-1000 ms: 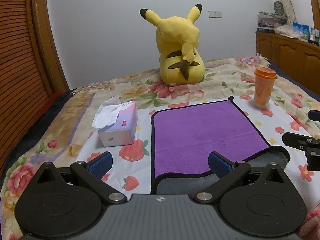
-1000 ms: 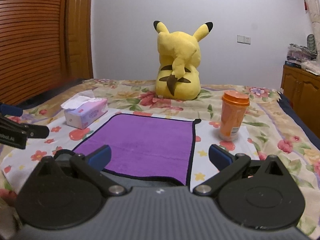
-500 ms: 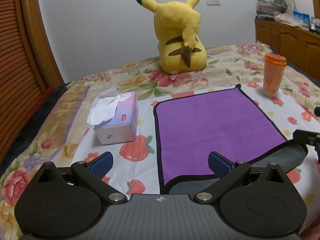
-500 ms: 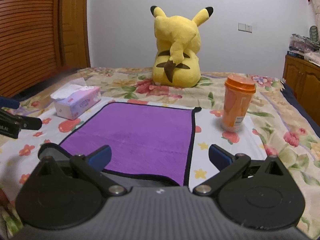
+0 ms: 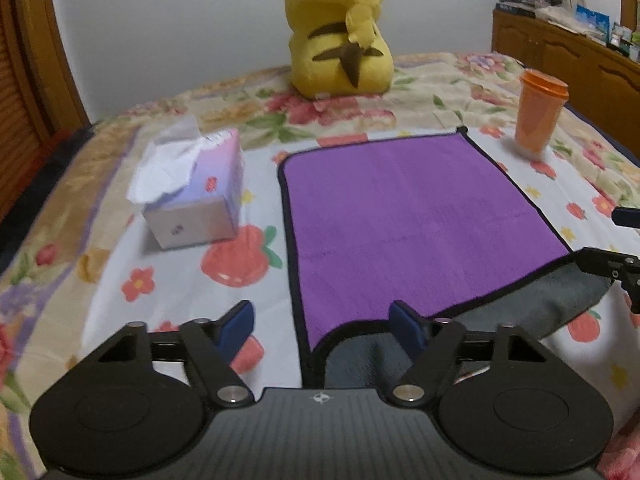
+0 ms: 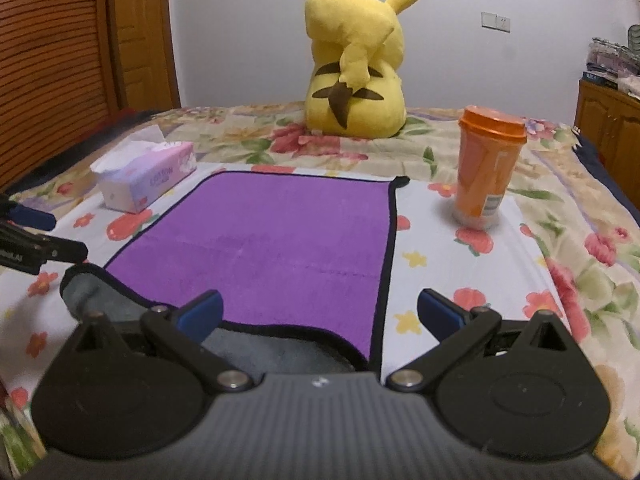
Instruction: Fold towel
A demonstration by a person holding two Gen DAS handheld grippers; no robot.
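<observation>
A purple towel (image 5: 408, 220) with a black hem lies flat on the flowered bedspread; its grey underside (image 5: 552, 304) shows where the near edge curls up. It also shows in the right wrist view (image 6: 272, 240). My left gripper (image 5: 324, 328) is open, its fingers astride the towel's near left corner. My right gripper (image 6: 318, 314) is open, its fingers astride the near right corner. Neither holds anything. The right gripper's fingers (image 5: 608, 264) show at the right edge of the left wrist view.
A tissue box (image 5: 196, 196) stands left of the towel. An orange lidded cup (image 6: 486, 168) stands to its right. A yellow Pikachu plush (image 6: 354, 64) sits behind it. A wooden cabinet (image 5: 572, 60) is at far right, a slatted door (image 6: 52, 60) at left.
Both grippers have moved forward and lower toward the towel's near edge. They stay open. The towel has not shifted.
</observation>
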